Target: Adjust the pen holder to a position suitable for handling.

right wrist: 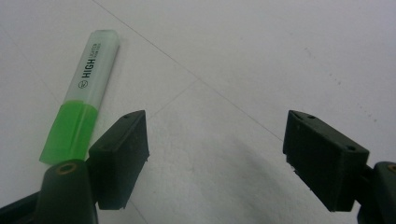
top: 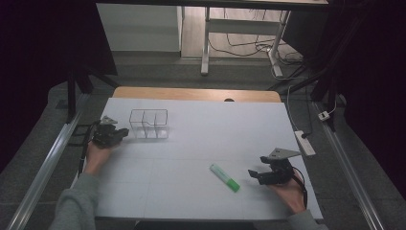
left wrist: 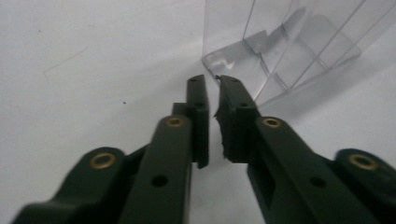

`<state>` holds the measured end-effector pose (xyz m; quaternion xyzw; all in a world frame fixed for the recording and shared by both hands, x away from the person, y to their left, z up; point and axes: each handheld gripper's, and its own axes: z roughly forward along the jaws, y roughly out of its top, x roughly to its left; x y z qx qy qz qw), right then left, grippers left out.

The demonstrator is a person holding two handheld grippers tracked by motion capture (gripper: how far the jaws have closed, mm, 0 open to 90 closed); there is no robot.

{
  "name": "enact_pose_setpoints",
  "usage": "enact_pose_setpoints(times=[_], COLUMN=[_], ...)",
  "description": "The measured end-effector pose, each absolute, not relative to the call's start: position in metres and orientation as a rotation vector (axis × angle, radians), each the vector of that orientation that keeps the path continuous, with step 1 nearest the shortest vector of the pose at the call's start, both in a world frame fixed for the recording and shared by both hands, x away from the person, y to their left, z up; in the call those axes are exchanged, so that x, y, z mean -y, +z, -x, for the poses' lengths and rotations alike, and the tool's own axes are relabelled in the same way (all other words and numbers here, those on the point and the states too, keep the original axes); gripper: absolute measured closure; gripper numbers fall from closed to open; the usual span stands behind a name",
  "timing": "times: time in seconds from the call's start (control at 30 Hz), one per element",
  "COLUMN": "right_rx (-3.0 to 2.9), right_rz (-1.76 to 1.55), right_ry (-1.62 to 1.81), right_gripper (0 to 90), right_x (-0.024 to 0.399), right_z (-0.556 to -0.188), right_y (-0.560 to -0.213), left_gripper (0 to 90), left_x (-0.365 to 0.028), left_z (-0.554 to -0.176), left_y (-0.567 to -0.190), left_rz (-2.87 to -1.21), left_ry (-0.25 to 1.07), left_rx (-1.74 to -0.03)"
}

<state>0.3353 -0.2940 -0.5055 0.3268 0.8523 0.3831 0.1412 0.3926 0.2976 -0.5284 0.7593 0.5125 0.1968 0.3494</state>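
At nine o'clock on the table [top: 201, 120], the left gripper [left wrist: 212, 81] sits pressed together against the clear organizer [top: 149, 124], gripping nothing, and may shove it. The right gripper [right wrist: 215, 154], spread, could nudge the green highlighter [top: 224, 177] lying at five o'clock.

The table [top: 201, 143] carries a white sheet ruled with faint lines; a strip of bare wood shows along its far edge. A clear divided box [top: 149, 124] stands on the left far part. A green highlighter [top: 224, 177] lies flat, slantwise, nearer the right front, well apart from the box.
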Motion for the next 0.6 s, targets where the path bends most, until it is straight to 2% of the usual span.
enact_pose_setpoints(times=[0.6], right_rx=[-2.458], right_rz=[-0.944], right_ry=[1.101], right_gripper=[22.8], right_x=[0.294], right_z=[-0.335], right_y=[-0.507], left_gripper=[88.7], left_x=[-0.288], left_z=[-0.407], left_y=[-0.525], left_rz=[-1.961], left_ry=[0.488], left_rx=[-1.298])
